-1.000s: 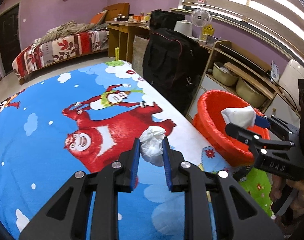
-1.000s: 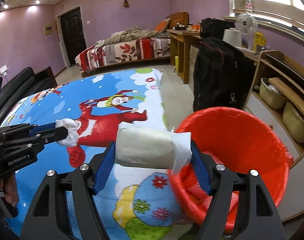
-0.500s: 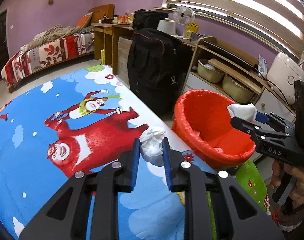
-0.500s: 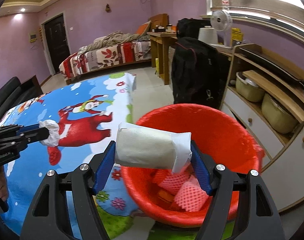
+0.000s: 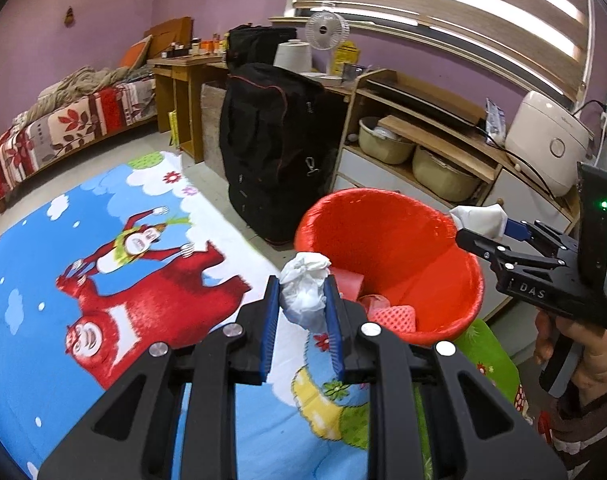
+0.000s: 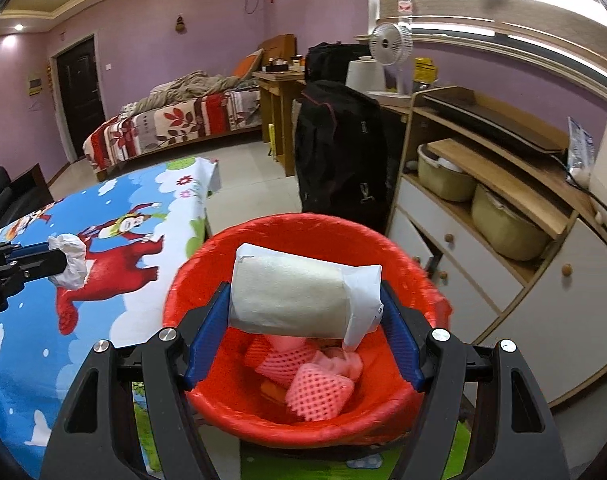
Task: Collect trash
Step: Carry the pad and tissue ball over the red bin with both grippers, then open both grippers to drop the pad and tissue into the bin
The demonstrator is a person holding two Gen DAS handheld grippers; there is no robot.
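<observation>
Being clamped between the right gripper [image 6: 305, 320] jaws above the red bin [image 6: 423, 292] is a white packet [image 6: 299, 300]; crumpled tissue [image 5: 305, 292] is being pinched in the left gripper [image 5: 303, 320].

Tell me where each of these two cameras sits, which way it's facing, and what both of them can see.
Left wrist: on the left gripper, looking down along its fingers at a crumpled tissue, the cartoon cloth and red bin; the person's right hand shows.
Right wrist: on the right gripper, above the bin, holding a white packet.
Shared: bin, cloth, black bag, and the other gripper.
</observation>
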